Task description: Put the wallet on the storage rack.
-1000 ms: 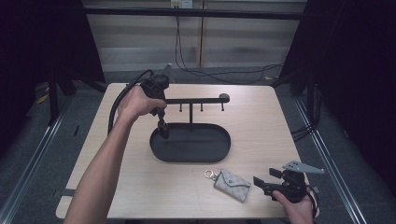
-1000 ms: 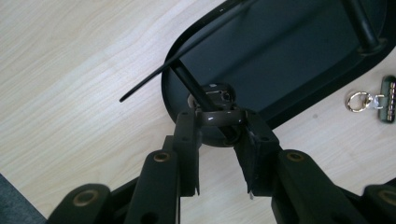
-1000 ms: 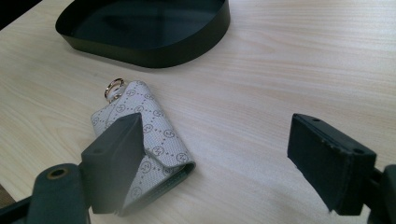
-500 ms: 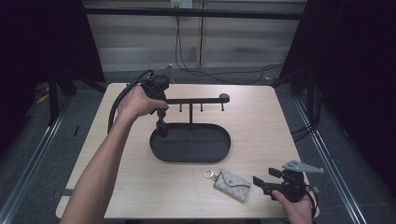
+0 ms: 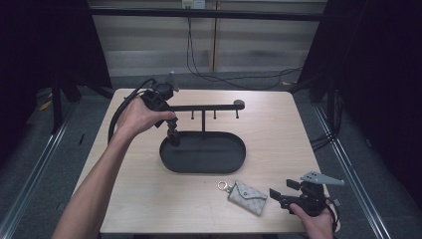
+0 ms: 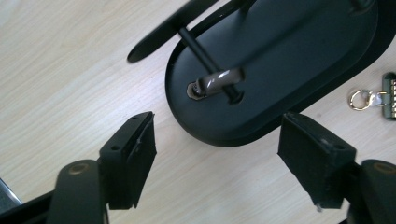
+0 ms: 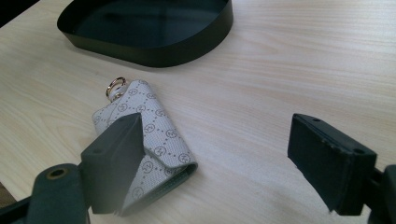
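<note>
The left gripper (image 5: 172, 137), its fingers (image 6: 128, 158) just spread with nothing between, hangs over the stand's tray (image 6: 280, 84) and could knock its post (image 5: 203, 121), while the right gripper (image 7: 219, 163), fingers wide, may shove the key pouch (image 7: 147, 149) lying by its left finger across the bench (image 7: 280, 70).

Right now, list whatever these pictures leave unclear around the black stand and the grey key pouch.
- Grey patterned fabric key pouch: in the right gripper view its near corner sits behind the right tool's left pad.
- Black oval metal tray: its far end is cut off by that view's top edge.
- Small brown-grey piece on the tray: blurred in the left gripper view, so what it is stays unknown.
- Gold ring: too small in the high view to show its clasp.
</note>
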Tool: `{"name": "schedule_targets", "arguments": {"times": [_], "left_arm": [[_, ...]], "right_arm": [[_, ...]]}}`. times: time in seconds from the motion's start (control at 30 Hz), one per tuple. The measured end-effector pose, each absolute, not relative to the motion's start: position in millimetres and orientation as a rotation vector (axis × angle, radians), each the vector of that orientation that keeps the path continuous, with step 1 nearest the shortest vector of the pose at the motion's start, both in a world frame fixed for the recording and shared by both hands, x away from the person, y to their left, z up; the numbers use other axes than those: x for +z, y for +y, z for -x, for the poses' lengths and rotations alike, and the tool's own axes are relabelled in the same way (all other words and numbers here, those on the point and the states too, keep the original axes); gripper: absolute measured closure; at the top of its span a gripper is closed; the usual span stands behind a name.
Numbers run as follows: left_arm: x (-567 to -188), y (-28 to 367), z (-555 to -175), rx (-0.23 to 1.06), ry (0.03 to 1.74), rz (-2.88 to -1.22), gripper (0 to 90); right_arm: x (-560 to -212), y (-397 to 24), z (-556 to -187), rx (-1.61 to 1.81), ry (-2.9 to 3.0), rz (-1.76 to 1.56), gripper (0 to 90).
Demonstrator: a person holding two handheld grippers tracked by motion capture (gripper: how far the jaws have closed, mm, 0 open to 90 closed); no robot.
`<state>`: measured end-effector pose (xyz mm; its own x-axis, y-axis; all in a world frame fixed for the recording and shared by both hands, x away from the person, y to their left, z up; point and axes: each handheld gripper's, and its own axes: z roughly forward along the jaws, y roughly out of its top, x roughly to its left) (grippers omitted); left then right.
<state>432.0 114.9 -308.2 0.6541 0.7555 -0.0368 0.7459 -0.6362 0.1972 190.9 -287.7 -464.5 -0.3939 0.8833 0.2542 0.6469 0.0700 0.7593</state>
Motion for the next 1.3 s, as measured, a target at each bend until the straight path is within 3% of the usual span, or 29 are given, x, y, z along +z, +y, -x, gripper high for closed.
{"name": "schedule_targets", "arguments": {"times": [0.3, 1.03, 1.3], "left_arm": [[-307.4, 146.5, -415.3, 0.057, 1.122, -2.529, 16.5], [-367.7, 192.6, -357.2, 0.125, 0.929, -2.420, 19.8], [-390.1, 210.1, -332.2, 0.101, 0.969, -2.336, 20.6]], "right_arm": [[-464.6, -287.1, -191.5, 1.227, 2.069, -1.544, 18.5], [-465.5, -286.2, -193.1, 1.219, 2.072, -1.557, 18.5], [-465.4, -286.9, -192.8, 1.226, 2.059, -1.558, 18.4]]}}
